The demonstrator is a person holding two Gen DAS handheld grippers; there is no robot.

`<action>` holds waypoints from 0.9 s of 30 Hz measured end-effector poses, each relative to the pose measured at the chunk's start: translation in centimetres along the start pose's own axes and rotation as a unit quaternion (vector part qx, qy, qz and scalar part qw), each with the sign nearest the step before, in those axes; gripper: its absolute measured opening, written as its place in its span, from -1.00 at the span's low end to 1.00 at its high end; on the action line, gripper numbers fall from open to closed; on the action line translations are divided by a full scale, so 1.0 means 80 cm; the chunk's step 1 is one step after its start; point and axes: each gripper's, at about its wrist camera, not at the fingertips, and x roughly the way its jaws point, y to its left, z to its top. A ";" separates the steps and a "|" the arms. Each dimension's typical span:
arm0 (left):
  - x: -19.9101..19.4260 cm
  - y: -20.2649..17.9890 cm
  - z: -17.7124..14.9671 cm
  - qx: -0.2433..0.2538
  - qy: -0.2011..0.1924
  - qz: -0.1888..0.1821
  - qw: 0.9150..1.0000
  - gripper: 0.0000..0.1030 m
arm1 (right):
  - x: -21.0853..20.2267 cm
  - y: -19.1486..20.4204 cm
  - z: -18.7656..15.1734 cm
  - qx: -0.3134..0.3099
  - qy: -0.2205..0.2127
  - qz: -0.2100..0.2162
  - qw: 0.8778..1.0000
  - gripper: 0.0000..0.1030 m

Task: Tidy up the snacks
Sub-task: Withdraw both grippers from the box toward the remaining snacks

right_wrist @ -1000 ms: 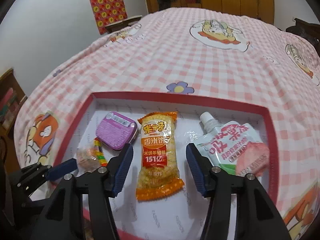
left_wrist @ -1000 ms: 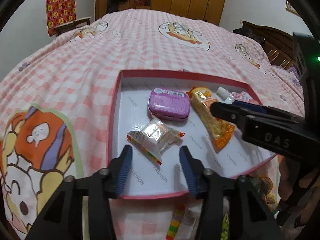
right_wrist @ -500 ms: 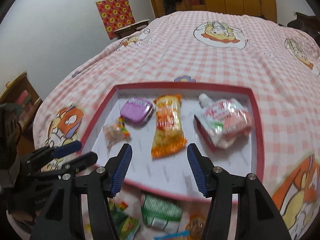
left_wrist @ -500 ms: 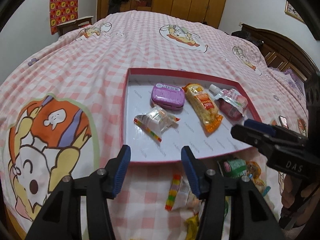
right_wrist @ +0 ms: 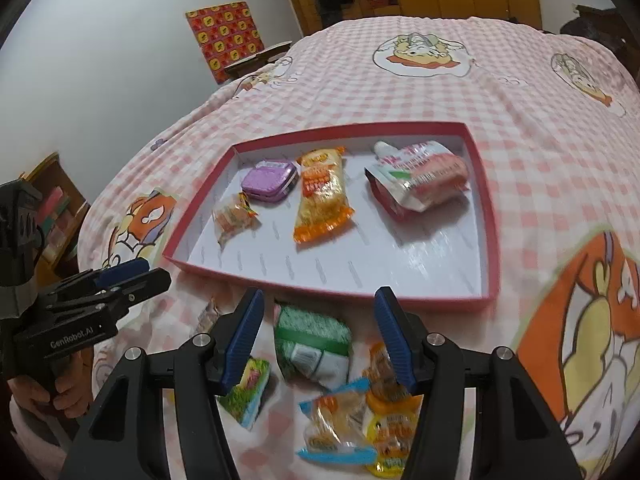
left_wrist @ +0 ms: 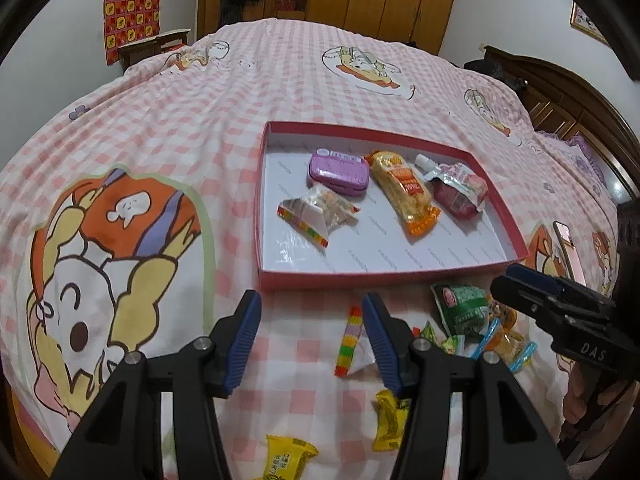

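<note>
A shallow red box (left_wrist: 384, 276) with a white floor sits on the pink checked bedspread (left_wrist: 224, 92). Four snacks lie inside it: a purple tin (left_wrist: 338, 170) toward the far left, a clear packet with a rainbow strip (left_wrist: 316, 214) just near of the tin, a long orange rice-cracker pack (left_wrist: 404, 192) in the middle, and a pink spouted pouch (left_wrist: 456, 188) on the right.

More snacks lie loose on the bedspread along the box's near side: a green packet (right_wrist: 314, 338), an orange-and-blue wrapped pack (right_wrist: 336, 424), a rainbow-striped packet (left_wrist: 350, 340) and yellow packets (left_wrist: 390, 420).

The left gripper (left_wrist: 310, 342) hangs over the bedspread just near of the box, its blue pads apart and gripping nothing; the rainbow-striped packet lies below, by its right finger. The right gripper (right_wrist: 320, 336) hovers over the loose pile, jaws spread with nothing clamped, the green packet showing between its fingers underneath.

A hand (right_wrist: 60, 394) grips the left tool's handle.
</note>
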 end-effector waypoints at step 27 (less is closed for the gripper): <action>0.039 -0.044 -0.035 0.035 0.046 -0.032 0.998 0.22 | -0.026 -0.038 -0.048 0.023 0.001 -0.023 0.999 0.14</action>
